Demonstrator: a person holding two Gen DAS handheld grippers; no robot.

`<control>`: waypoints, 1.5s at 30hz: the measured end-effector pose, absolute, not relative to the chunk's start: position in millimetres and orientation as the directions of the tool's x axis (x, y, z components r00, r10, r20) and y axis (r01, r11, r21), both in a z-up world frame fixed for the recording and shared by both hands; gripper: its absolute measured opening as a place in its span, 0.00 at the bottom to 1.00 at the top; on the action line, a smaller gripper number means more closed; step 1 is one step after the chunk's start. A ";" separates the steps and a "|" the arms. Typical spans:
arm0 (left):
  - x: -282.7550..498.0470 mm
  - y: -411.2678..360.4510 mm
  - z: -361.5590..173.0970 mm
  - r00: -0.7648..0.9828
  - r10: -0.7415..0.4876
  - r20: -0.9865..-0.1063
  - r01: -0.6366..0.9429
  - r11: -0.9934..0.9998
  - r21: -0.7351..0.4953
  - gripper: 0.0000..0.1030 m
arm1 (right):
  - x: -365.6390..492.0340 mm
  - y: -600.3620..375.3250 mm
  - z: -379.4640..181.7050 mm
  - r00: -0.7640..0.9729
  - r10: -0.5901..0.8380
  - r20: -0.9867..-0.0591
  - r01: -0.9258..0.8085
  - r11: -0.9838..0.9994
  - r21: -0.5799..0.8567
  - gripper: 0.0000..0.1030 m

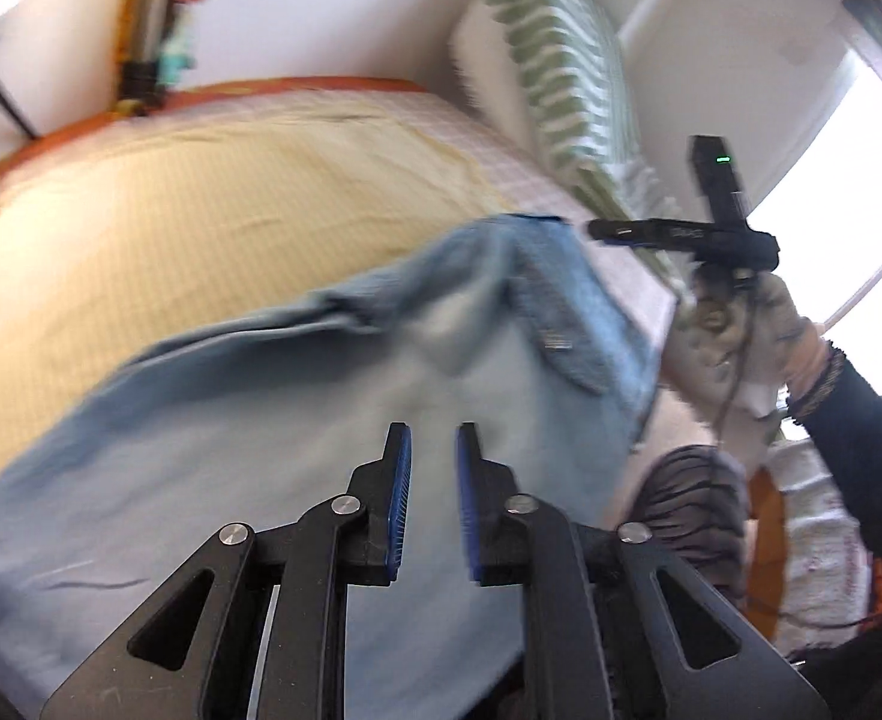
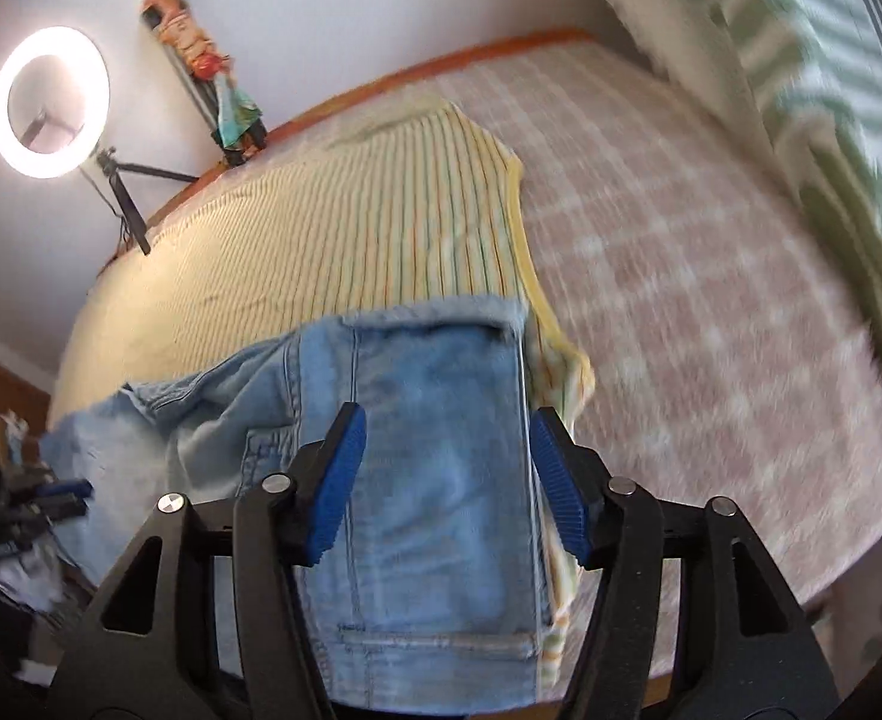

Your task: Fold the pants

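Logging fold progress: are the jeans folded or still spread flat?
Partly folded, mid-fold. The jeans are doubled over on the yellow blanket; their raised corner looks lifted toward the right gripper.

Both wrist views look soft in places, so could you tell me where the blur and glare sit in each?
Left wrist view: the jeans and pillow smear with motion, the window blows out white, the fingers stay sharp. Right wrist view: the checked sheet streaks at right, the ring light glares, the jeans are fairly crisp.

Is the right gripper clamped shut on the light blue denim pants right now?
No. The right gripper is open, its blue pads wide apart over the light blue denim pants.
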State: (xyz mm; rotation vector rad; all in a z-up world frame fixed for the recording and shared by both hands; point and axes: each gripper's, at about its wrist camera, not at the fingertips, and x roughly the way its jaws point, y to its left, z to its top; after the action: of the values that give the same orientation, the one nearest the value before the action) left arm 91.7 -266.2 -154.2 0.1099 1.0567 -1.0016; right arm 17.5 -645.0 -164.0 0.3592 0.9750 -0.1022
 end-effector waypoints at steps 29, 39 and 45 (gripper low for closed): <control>180.3 -338.4 -204.4 0.201 -0.452 -0.869 0.800 0.588 -0.121 0.51 | 68.2 -679.8 -208.8 0.500 0.323 -0.804 -0.048 0.937 0.346 0.81; 191.4 -346.4 -209.1 0.134 -0.491 -0.861 0.785 0.582 -0.210 0.51 | 67.6 -664.1 -210.3 0.497 0.315 -0.808 -0.068 0.943 0.326 0.42; 194.3 -348.5 -211.2 0.184 -0.482 -0.857 0.775 0.608 -0.176 0.42 | 54.6 -637.9 -186.3 0.552 0.158 -0.819 -0.016 0.984 0.179 0.18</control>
State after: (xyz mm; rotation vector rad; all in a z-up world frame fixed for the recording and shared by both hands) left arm 194.3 -348.5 -211.2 0.3293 1.0568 -0.9086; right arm 54.6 -637.9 -186.3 0.1571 0.9814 0.1030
